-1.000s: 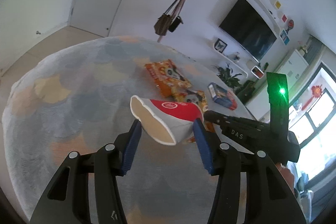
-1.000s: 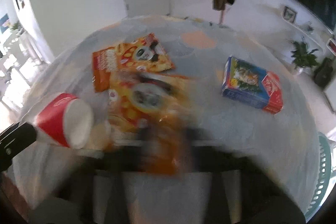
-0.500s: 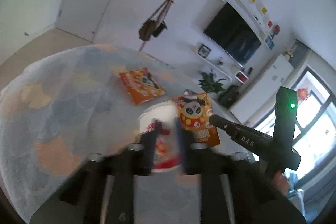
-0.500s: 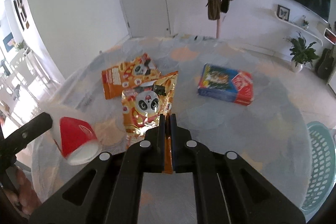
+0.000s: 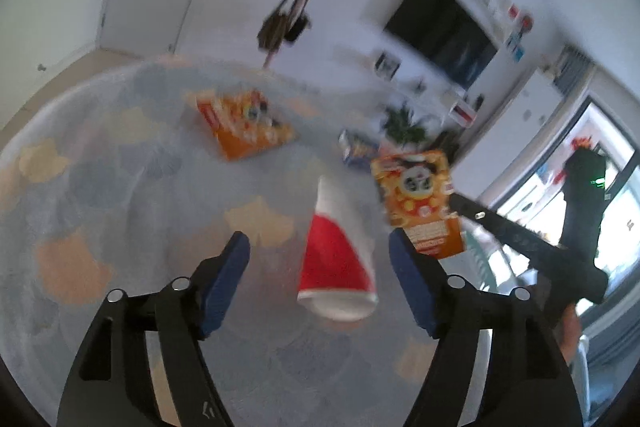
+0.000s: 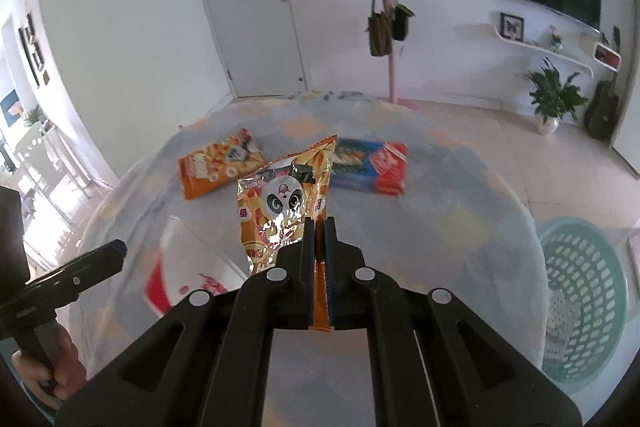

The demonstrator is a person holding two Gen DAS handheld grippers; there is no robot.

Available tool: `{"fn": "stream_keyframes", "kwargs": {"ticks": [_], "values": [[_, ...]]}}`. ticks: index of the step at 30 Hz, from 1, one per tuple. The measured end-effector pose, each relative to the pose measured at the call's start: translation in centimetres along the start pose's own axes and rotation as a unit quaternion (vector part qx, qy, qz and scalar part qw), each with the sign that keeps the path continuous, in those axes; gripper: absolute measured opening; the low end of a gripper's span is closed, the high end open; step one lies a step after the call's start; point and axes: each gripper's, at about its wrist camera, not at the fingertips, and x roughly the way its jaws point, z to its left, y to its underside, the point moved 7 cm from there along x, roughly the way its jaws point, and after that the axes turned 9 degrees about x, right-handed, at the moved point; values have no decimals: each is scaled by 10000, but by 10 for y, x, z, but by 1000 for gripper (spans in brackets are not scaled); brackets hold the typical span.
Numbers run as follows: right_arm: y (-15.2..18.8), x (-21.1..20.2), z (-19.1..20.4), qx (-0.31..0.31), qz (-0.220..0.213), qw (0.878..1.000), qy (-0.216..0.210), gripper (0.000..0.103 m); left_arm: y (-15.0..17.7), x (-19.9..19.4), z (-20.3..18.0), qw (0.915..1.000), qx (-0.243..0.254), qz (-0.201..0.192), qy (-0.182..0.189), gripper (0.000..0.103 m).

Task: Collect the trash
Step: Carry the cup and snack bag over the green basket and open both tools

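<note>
A red and white paper cup (image 5: 336,267) lies between the blue pads of my left gripper (image 5: 318,257). Its jaws are opening and neither pad touches the cup, which is blurred. In the right wrist view the cup (image 6: 188,267) shows at the lower left, beside my left gripper (image 6: 80,275). My right gripper (image 6: 318,223) is shut on the lower edge of an orange panda snack bag (image 6: 284,203) and holds it above the table. The left wrist view shows that bag (image 5: 420,203) hanging from my right gripper (image 5: 456,203).
A second orange snack bag (image 6: 220,163) and a blue and red box (image 6: 368,167) lie on the round table (image 6: 440,227) with its patterned cloth. A teal plastic basket (image 6: 580,307) stands on the floor to the right. A person's hand (image 6: 44,367) holds the left gripper.
My left gripper held the cup a second ago, squeezed tighter, and now its jaws stand wide with the cup loose between them. My right gripper has lifted the panda bag off the table.
</note>
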Motion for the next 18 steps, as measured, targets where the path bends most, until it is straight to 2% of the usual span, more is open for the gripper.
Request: {"fn": "stream_keyframes", "kwargs": {"ticks": [2,4,6,7,8,9,11,18], "values": [[8,0,-15,92,92,9999,101,3,10,15,-3,9993,-98,333,158,70],[12,1,-25,157,122,9997,125,3,15,28,-6,9978,-268,437,412,70],[15,1,-34,243,171,9995,104,3,15,39,-7,9977,-342,405,411,69],[16,0,-37,268,174,9995,85,3,14,41,-8,9979,-318,395,394,65],[18,-1,-38,268,161,9995,86,3,14,46,-10,9975,-328,450,441,50],[18,-2,-40,261,135,9995,90,3,14,51,-12,9965,-403,515,515,50],[18,-7,-43,275,60,9996,94,3,13,53,-13,9969,-454,457,461,50],[10,-26,-59,468,-263,9985,131,3,-5,43,-51,9987,23,99,505,49]]}}
